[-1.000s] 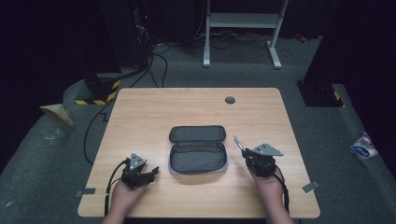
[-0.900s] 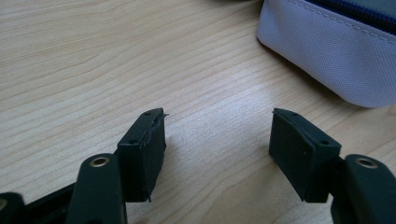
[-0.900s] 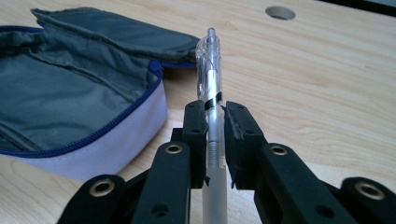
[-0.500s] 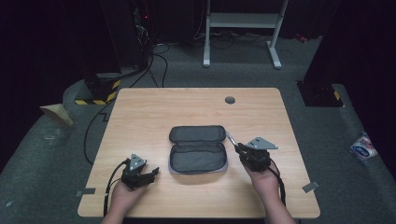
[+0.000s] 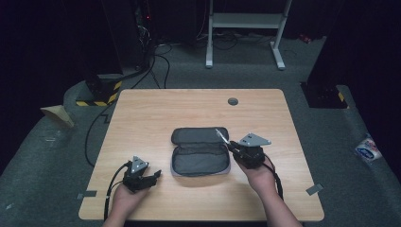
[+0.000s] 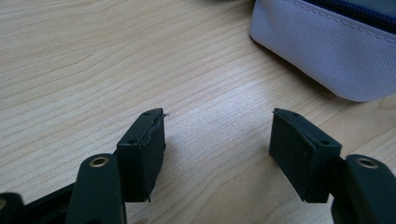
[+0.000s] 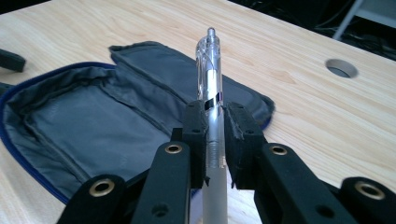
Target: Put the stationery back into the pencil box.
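A grey pencil case [image 5: 198, 151] lies unzipped and spread flat in the middle of the wooden table [image 5: 156, 113]; its grey lining [image 7: 98, 121] faces up. My right gripper [image 5: 231, 145] is shut on a clear plastic pen [image 7: 212, 84], held just above the case's right edge with the pen [image 5: 221, 135] pointing away over the case's upper flap. My left gripper [image 5: 153, 175] rests low at the front left of the table, open with nothing between its pads [image 6: 144, 144]. A corner of the case's pale outer fabric [image 6: 327, 51] lies beyond them.
A round cable hole [image 5: 232, 101] sits in the table near its far edge. Behind the table stand a white frame [image 5: 246, 28], cables on the floor and a black-and-yellow striped block [image 5: 99, 97]. A small packet [image 5: 368, 150] lies on the floor at right.
My right gripper has lifted and moved left with the pen, from the bare wood right of the case to its right edge. The left gripper has stayed put.
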`<state>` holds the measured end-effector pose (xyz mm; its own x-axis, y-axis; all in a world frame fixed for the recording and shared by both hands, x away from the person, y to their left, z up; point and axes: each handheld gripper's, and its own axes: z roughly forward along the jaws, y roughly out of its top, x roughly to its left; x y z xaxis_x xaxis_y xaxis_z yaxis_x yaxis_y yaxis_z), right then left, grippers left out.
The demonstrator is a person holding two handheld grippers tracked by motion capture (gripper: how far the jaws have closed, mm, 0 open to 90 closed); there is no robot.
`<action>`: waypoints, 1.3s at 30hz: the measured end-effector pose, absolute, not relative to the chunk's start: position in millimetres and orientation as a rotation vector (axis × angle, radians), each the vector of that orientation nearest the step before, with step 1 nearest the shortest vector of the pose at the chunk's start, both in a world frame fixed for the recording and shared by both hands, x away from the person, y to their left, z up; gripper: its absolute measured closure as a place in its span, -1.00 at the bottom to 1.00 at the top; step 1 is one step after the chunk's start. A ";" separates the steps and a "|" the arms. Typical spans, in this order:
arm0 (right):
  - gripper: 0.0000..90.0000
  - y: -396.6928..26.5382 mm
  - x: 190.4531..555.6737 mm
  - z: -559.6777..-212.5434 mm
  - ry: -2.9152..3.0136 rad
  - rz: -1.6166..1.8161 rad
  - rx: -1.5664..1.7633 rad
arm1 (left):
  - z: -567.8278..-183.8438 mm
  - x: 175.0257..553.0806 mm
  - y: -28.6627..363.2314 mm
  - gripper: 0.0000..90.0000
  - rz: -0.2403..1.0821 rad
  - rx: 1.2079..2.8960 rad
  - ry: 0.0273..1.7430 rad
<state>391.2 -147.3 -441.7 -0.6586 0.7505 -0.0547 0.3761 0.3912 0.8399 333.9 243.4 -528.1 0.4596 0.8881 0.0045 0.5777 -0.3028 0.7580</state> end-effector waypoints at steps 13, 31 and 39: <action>0.75 -111.1 393.0 -443.9 2.328 1.163 0.802 | -527.9 333.9 243.7 -0.20 0.563 2.013 1.218; 0.74 -62.8 384.7 -458.7 2.478 1.161 0.650 | -527.9 334.6 243.8 -0.20 0.565 2.014 1.214; 0.75 -48.5 378.6 -463.1 2.522 1.156 0.598 | -527.9 334.7 243.9 -0.20 0.563 2.015 1.212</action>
